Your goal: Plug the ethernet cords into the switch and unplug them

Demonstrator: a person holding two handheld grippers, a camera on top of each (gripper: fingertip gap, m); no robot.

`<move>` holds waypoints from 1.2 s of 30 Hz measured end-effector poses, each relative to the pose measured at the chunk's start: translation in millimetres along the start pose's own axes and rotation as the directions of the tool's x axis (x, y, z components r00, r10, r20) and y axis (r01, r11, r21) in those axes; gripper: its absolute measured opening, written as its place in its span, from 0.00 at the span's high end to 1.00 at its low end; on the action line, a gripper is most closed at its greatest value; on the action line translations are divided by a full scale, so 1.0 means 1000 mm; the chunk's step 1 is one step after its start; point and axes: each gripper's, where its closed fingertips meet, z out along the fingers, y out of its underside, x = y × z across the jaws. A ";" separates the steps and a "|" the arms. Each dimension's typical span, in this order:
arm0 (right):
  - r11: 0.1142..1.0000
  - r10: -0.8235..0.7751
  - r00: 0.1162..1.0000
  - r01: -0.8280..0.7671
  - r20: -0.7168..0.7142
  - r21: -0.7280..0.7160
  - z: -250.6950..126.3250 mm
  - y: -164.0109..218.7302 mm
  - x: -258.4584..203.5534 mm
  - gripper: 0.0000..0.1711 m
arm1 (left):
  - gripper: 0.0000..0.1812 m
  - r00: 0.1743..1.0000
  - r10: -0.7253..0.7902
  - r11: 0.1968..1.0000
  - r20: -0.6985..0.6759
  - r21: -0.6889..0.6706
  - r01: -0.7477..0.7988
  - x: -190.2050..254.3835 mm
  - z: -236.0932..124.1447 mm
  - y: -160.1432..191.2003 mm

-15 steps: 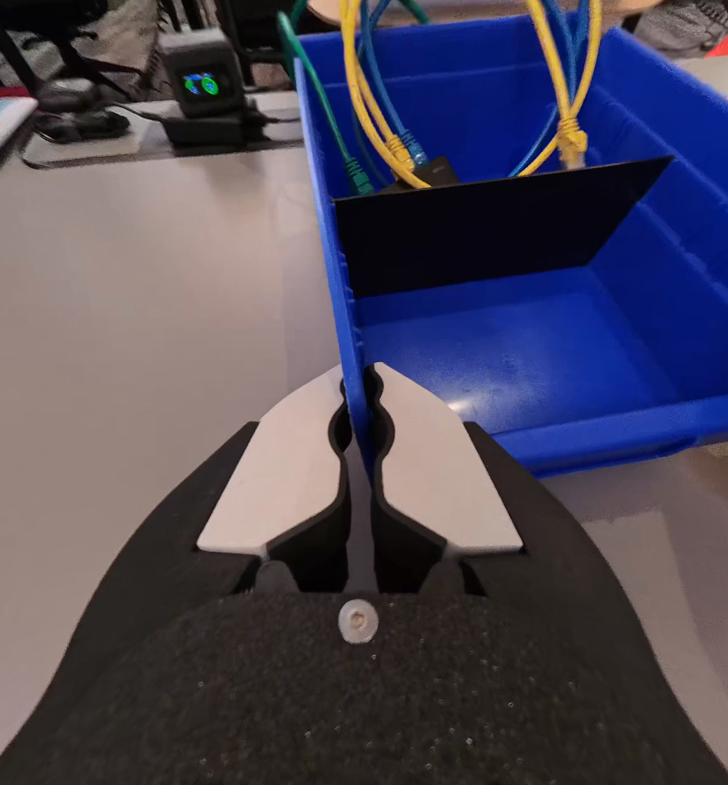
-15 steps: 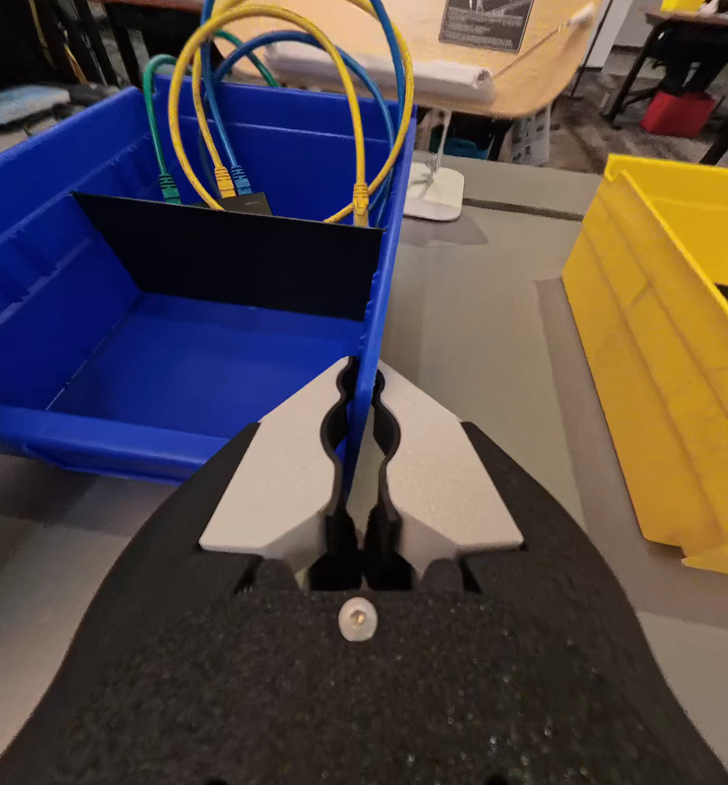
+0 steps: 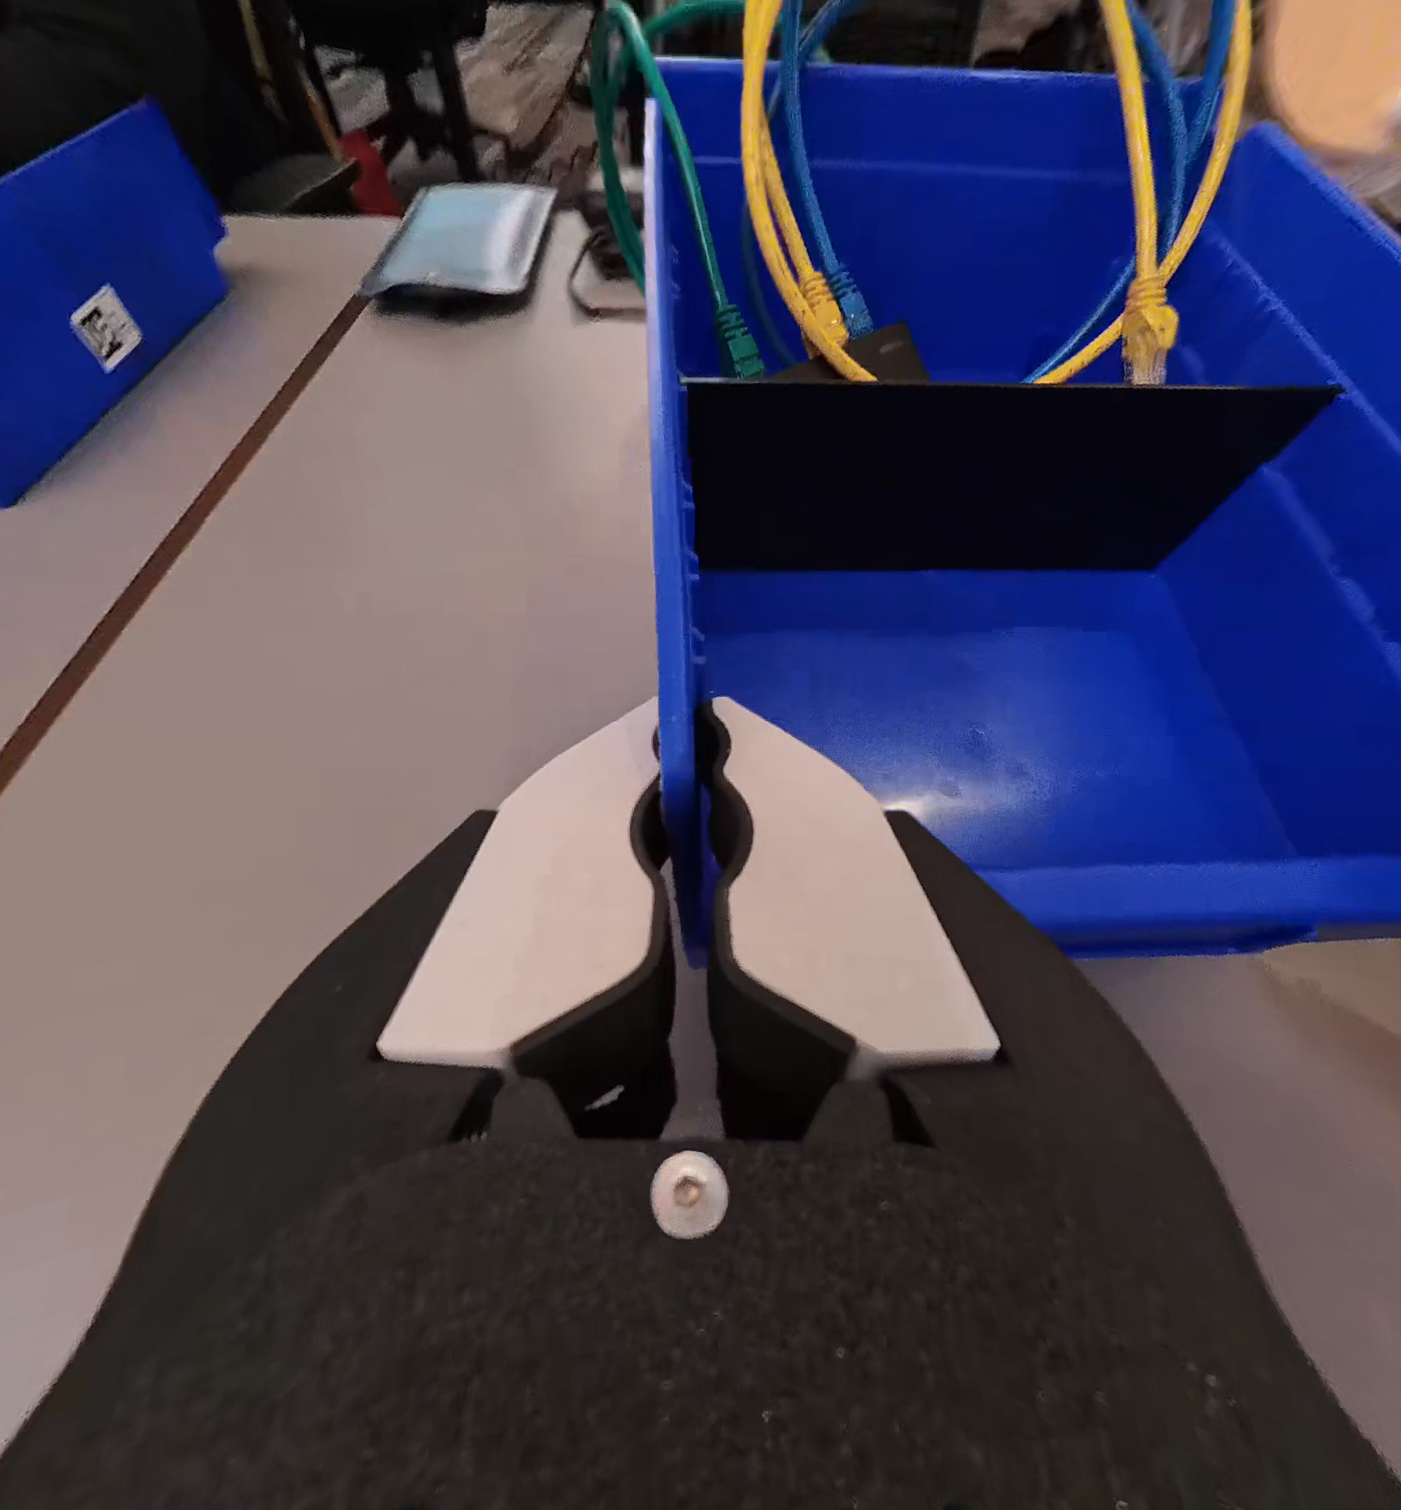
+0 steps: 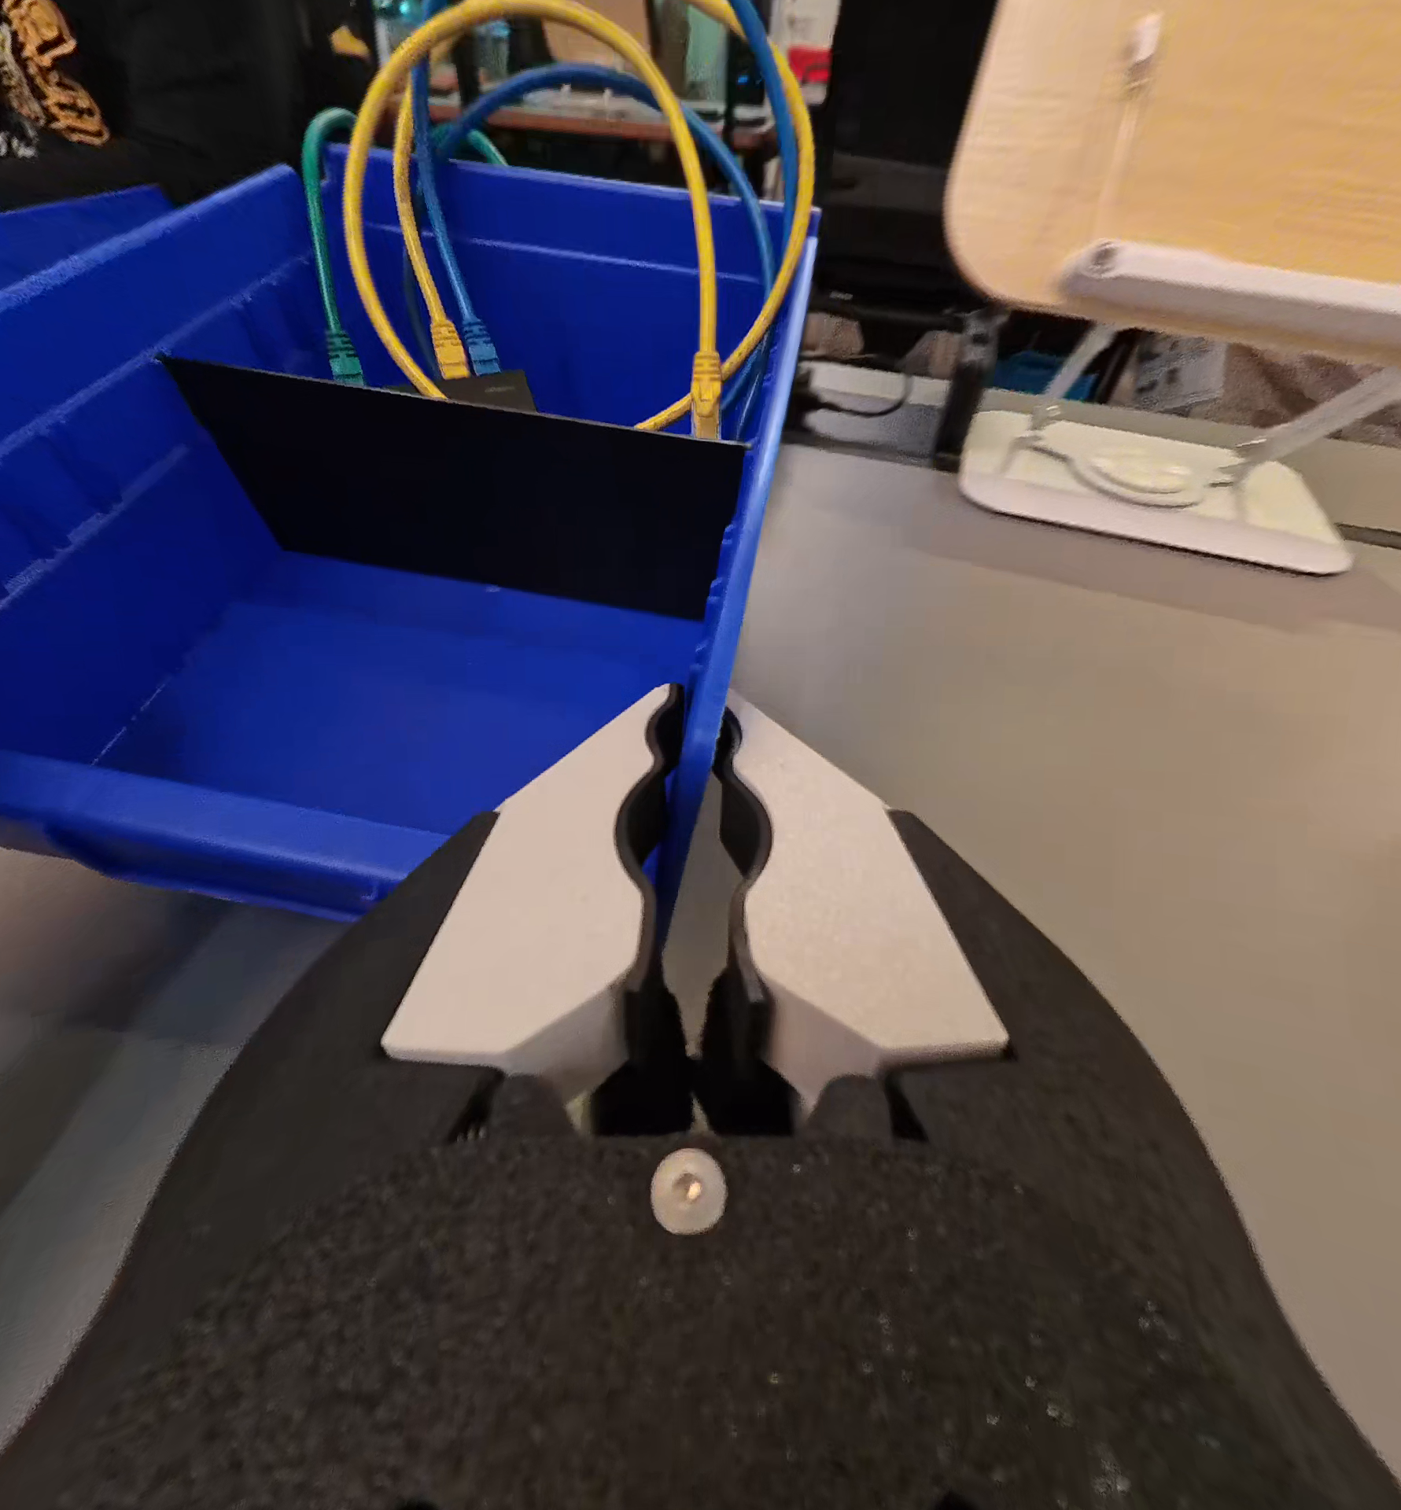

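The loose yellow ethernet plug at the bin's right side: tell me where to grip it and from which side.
Grip the yellow plug by its ribbed boot, just above the clear tip. Come from above, behind the black divider: the plug hangs tip-down near the blue bin's right wall, so the opening overhead looks like the freest way in. Both tongs are now shut on the bin's walls.

Soft, even indoor lighting from overhead, moderately dim. Faint glare on the blue bin [image 3: 966, 784] floor. Weak, diffuse shadows on the grey table [image 4: 1089, 776]. Motion blur on the wooden board [image 4: 1220, 139] and toward the frame edges. Wide-angle stretching near the corners.
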 end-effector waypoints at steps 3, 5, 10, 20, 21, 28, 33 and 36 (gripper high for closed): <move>0.998 -0.008 0.999 0.010 0.037 -0.066 0.011 0.016 -0.028 0.97 | 0.99 1.000 -0.028 0.996 0.006 -0.085 0.029 -0.027 0.008 0.022; 0.999 -0.008 1.000 0.009 0.029 -0.052 0.011 0.020 -0.034 0.97 | 0.99 0.998 -0.063 0.995 -0.020 -0.077 0.062 -0.032 0.012 0.026; 0.998 0.059 0.974 -0.051 0.217 -0.043 0.008 0.020 -0.047 0.89 | 0.98 0.986 -0.155 0.986 -0.057 -0.069 0.151 -0.039 0.022 0.021; 0.992 -0.061 0.801 -0.019 0.595 0.127 -0.108 -0.006 0.052 0.82 | 0.77 0.990 0.130 0.981 0.059 0.134 -0.137 -0.031 -0.013 -0.013; 0.990 -0.086 0.822 0.009 0.564 0.138 -0.111 -0.005 0.078 0.82 | 0.77 0.982 0.166 0.968 0.089 0.177 -0.180 -0.029 -0.022 -0.022; 0.984 -0.119 0.942 0.070 0.313 0.163 -0.125 -0.018 0.235 0.78 | 0.71 0.981 0.176 0.939 0.086 0.284 -0.193 0.025 -0.058 -0.055; 0.987 -0.004 0.998 -0.005 0.060 0.159 -0.148 0.008 0.366 0.75 | 0.76 0.989 -0.033 0.984 -0.144 0.168 0.057 0.101 -0.063 -0.011; 0.990 0.068 0.995 -0.059 -0.070 0.125 -0.166 0.040 0.430 0.73 | 0.77 0.992 -0.038 0.985 -0.118 0.165 0.057 0.118 -0.060 0.018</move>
